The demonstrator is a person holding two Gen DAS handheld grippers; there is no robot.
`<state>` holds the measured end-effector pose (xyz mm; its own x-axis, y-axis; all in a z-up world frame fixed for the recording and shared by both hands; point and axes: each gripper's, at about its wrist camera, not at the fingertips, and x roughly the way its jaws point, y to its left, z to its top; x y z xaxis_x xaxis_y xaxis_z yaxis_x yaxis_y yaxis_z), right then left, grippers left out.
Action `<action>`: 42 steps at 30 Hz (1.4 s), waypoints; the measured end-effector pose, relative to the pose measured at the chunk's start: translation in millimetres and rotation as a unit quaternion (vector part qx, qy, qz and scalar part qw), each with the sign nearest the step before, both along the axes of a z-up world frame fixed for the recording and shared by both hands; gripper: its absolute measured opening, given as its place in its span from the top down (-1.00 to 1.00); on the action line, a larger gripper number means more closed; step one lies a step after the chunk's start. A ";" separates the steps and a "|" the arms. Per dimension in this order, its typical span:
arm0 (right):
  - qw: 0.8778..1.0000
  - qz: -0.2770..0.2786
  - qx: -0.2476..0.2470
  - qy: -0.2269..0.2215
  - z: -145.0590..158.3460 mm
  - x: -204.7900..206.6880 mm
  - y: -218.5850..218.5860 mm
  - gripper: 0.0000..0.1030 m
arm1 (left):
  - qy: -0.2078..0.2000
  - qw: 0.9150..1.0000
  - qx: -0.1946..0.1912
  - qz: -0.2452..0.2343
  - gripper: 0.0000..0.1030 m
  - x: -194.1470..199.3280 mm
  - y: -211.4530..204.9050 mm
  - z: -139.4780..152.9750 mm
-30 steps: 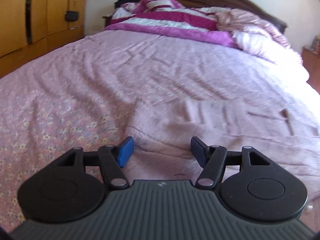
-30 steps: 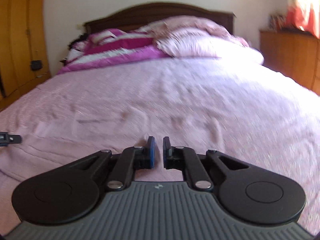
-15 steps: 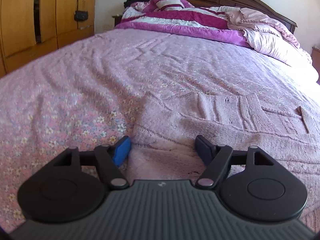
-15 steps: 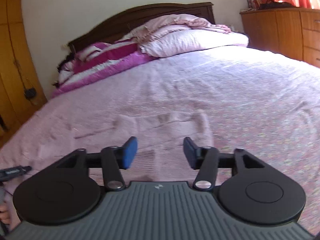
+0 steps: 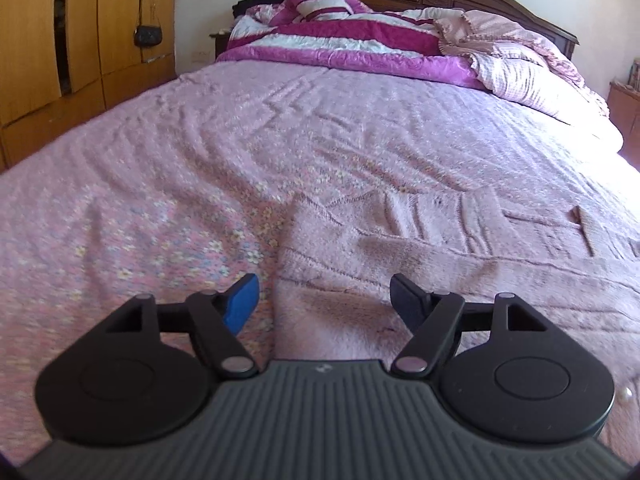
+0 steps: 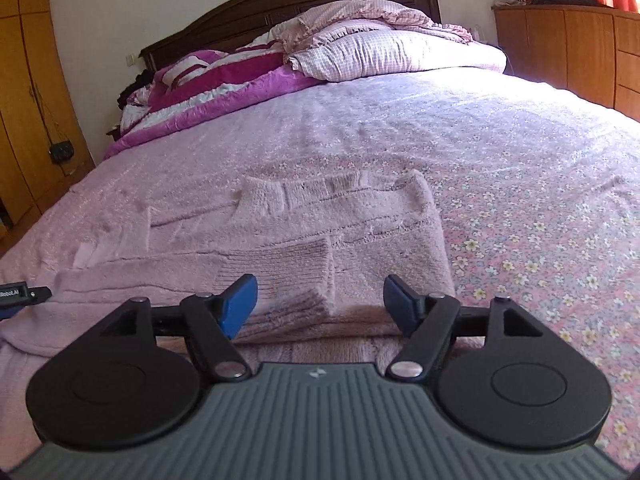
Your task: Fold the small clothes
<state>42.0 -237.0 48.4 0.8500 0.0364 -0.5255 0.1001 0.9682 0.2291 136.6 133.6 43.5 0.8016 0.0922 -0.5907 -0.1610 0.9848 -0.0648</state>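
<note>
A small pale pink knitted sweater (image 6: pixel 304 224) lies flat on the bed, partly folded, with a ribbed sleeve cuff (image 6: pixel 296 268) laid across its front. In the left wrist view the sweater (image 5: pixel 420 256) spreads to the right. My left gripper (image 5: pixel 324 300) is open and empty, low over the sweater's left edge. My right gripper (image 6: pixel 320 300) is open and empty, just above the cuff and the sweater's near edge. The left gripper's tip (image 6: pixel 20 294) shows at the far left of the right wrist view.
The bed has a pink flowered cover (image 6: pixel 540 208). A magenta and white quilt (image 5: pixel 360 44) and checked pillows (image 6: pixel 392 52) lie at the headboard. Wooden wardrobes (image 5: pixel 60 40) stand on the left and a wooden dresser (image 6: pixel 580 52) on the right.
My right gripper has opened from nearly shut to wide and lowered toward the sweater's cuff. My left gripper stayed open and shifted slightly over the sweater's left edge.
</note>
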 end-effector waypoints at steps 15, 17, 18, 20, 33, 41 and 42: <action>0.998 0.052 0.002 -0.030 44.6 -116.9 29.4 -0.79 | 0.000 0.999 0.017 -0.048 -0.72 -106.4 -28.4 52.6; 0.998 0.057 0.005 -0.024 45.7 -130.0 32.1 -0.79 | 0.001 0.998 0.020 -0.059 -0.73 -121.9 -34.4 53.0; 0.998 0.060 0.004 -0.024 45.2 -136.0 33.3 -0.79 | 0.003 0.998 0.022 -0.066 -0.73 -128.6 -37.4 53.0; 0.998 0.061 0.000 -0.024 44.9 -148.3 36.4 -0.79 | 0.008 0.997 0.029 -0.077 -0.73 -143.4 -43.4 52.1; 0.995 0.094 -0.024 -0.017 47.5 -212.5 47.4 -0.88 | 0.047 0.985 0.118 -0.118 -0.73 -222.5 -78.4 33.1; 0.990 0.125 -0.052 0.035 25.4 -231.7 48.6 -0.93 | 0.094 0.972 0.135 -0.166 -0.73 -242.6 -91.2 9.6; 0.989 0.130 -0.057 0.043 21.6 -232.8 49.8 -0.93 | 0.097 0.970 0.137 -0.175 -0.73 -244.7 -93.3 7.4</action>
<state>-190.8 -187.2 70.1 0.7724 0.1835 -0.6080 -0.1406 0.9830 0.1181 -108.2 40.3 51.0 0.6884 0.0096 -0.7253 0.2026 0.9576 0.2049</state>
